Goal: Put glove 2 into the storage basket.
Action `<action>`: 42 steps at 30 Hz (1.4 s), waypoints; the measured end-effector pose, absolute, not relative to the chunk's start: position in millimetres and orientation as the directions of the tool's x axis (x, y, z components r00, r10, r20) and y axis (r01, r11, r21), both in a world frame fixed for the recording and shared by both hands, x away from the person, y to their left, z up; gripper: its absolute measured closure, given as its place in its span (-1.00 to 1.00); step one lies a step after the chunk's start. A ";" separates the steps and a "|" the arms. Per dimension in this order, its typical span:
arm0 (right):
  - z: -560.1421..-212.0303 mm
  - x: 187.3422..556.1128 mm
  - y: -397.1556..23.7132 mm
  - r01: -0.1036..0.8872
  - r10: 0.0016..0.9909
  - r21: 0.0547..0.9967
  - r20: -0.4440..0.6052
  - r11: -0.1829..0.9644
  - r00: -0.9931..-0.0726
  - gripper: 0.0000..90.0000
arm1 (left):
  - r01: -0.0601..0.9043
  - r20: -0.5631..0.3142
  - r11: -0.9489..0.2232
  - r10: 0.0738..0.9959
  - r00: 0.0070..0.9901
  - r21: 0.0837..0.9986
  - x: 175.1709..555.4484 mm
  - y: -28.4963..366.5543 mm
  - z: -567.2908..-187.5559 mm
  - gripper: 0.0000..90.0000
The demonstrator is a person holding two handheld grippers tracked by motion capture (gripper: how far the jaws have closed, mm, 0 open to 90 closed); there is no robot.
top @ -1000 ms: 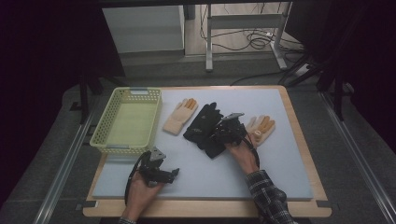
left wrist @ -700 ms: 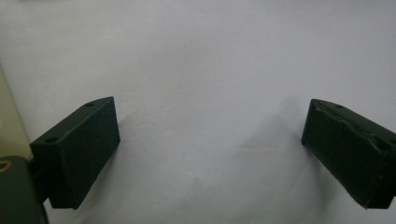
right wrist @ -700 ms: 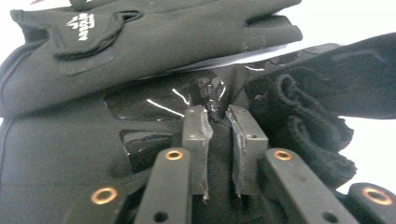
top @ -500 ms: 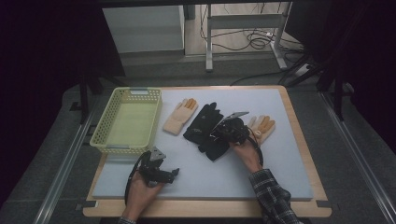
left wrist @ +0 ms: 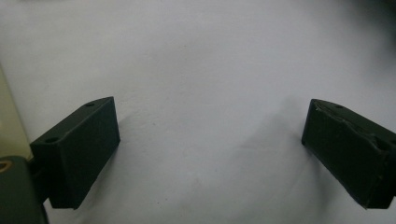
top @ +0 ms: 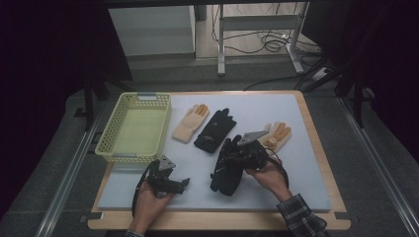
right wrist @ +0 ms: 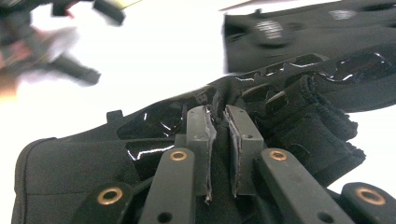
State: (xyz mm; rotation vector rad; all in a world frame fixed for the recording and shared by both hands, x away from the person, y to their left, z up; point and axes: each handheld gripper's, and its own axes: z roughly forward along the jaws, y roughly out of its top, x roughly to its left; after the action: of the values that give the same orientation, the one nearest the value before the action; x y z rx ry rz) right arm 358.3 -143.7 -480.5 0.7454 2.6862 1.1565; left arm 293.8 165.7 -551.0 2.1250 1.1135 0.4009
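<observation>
Two black gloves and two beige gloves lie on a white mat (top: 306, 177). My right gripper (top: 236, 158) is shut on one black glove (top: 227, 173), whose jaws have just been closing on it; the glove hangs tilted near the mat's front middle. In the right gripper view the pads (right wrist: 201, 128) pinch the glove's fabric (right wrist: 70, 163). The other black glove (top: 215, 129) lies flat behind it. My left gripper (top: 184, 181) rests at the front left, open, with bare mat between its fingers (left wrist: 77, 154).
A pale yellow-green basket (top: 126, 154) stands at the left of the mat. One beige glove (top: 190, 123) lies beside it, another beige glove (top: 277, 136) lies just behind my right hand. The mat sits on a wooden board (top: 222, 222).
My right gripper shut on the black glove and drew it up and toward the front of the mat, away from the other black glove. The left gripper stayed put.
</observation>
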 end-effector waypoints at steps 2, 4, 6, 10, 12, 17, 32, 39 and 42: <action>-483.9 349.8 -140.1 0.358 0.445 0.705 0.067 0.612 -0.893 0.77 | 0.598 -0.049 -0.384 0.814 0.579 0.704 293.5 165.3 -551.1 -0.90; -489.9 341.3 -135.5 0.336 0.412 0.692 0.060 0.639 -0.909 0.73 | 0.598 -0.049 -0.384 0.813 0.580 0.703 293.6 165.3 -551.1 -0.90; -496.8 336.4 -131.6 0.330 0.398 0.676 0.060 0.658 -0.915 0.59 | 0.598 -0.049 -0.383 0.814 0.579 0.704 293.5 165.2 -551.2 -0.90; -494.7 340.4 -135.1 0.354 0.436 0.703 0.070 0.617 -0.897 0.28 | 0.598 -0.049 -0.384 0.813 0.580 0.704 293.5 165.3 -551.1 -0.90; -488.7 350.6 -140.3 0.386 0.494 0.721 0.069 0.576 -0.867 0.23 | 0.596 -0.045 -0.390 0.811 0.583 0.702 293.7 165.6 -551.0 -0.90; -488.2 373.6 -141.4 0.425 0.580 0.730 0.049 0.535 -0.813 0.21 | 0.598 -0.048 -0.387 0.812 0.582 0.701 293.6 165.5 -550.9 -0.90; -488.4 437.6 -107.0 0.437 0.668 0.741 -0.020 0.510 -0.744 0.34 | 0.600 -0.050 -0.385 0.813 0.580 0.702 293.7 165.5 -551.0 -0.90; -498.9 464.8 -90.8 0.464 0.685 0.728 -0.011 0.505 -0.729 0.11 | 0.599 -0.050 -0.385 0.812 0.581 0.702 293.7 165.5 -551.0 -0.90; -505.2 472.9 -83.4 0.478 0.695 0.719 -0.009 0.504 -0.719 -0.08 | 0.599 -0.051 -0.385 0.813 0.581 0.702 293.7 165.5 -551.0 -0.90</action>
State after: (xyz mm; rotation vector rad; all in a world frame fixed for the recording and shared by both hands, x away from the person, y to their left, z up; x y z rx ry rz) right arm 472.9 -83.4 -505.2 0.9868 2.4529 1.0353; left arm 293.7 165.5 -551.0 2.1201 1.1188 0.3964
